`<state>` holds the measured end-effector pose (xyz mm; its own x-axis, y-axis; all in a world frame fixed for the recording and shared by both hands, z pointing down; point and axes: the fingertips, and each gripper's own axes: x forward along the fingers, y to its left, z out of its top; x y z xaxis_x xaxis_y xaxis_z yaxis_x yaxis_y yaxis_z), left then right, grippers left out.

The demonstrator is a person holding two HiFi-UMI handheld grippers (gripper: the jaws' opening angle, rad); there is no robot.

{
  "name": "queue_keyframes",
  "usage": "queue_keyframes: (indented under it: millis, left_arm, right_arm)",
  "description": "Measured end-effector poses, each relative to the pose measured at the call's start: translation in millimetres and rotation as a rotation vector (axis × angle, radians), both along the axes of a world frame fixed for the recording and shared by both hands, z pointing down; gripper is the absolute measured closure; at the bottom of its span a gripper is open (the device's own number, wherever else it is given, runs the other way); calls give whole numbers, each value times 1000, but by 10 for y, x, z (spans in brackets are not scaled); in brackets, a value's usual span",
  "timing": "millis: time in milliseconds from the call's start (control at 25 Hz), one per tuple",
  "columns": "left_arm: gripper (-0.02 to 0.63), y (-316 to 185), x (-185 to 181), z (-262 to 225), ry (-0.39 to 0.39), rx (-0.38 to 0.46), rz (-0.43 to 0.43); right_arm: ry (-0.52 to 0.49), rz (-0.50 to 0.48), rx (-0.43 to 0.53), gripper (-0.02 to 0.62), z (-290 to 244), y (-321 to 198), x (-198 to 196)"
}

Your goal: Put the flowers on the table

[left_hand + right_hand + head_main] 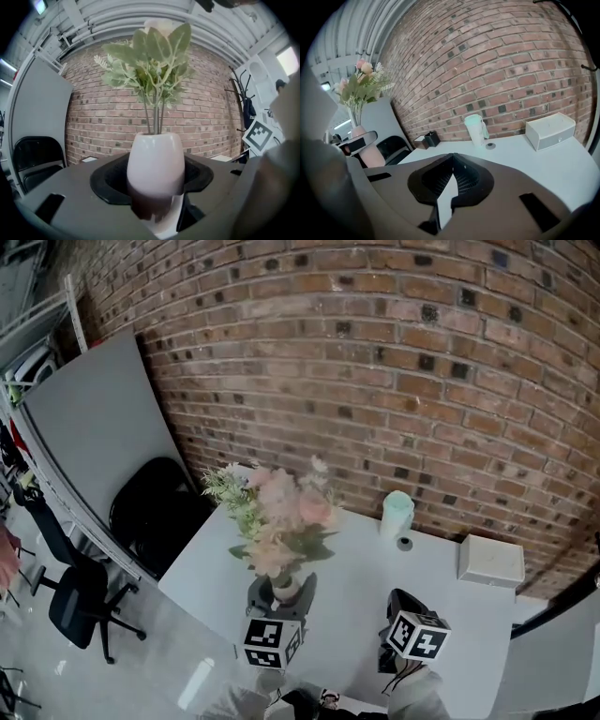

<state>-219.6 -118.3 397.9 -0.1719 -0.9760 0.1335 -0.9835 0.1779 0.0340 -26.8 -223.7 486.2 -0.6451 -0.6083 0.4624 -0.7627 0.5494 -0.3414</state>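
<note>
A bunch of pink and cream flowers (281,512) with green leaves stands in a pale pink vase (286,589) over the near left part of the white table (356,559). My left gripper (281,601) is shut on the vase; in the left gripper view the vase (155,159) fills the space between the jaws, with the flowers (157,51) rising above. Whether the vase's foot rests on the table is hidden. My right gripper (405,607) hovers to the right, shut and empty (452,161). From there the flowers (361,86) and vase (370,157) show at the left.
A mint cup (397,514) and a small round disc (405,543) stand by the brick wall, and a white box (490,561) sits at the table's right. A black chair (155,512) and a grey panel (89,437) are left of the table. A small dark box (431,138) sits at the table's far end.
</note>
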Motion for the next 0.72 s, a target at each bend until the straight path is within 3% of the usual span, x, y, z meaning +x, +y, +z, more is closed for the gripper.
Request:
queue_keyframes:
  millis: [240, 720]
  left_arm:
    - [327, -208, -70, 92, 16, -12, -25]
    - [327, -558, -199, 202, 31, -17, 2]
  right_arm:
    - [-23, -28, -36, 572, 97, -69, -91]
    - [-17, -20, -42, 572, 167, -292, -266]
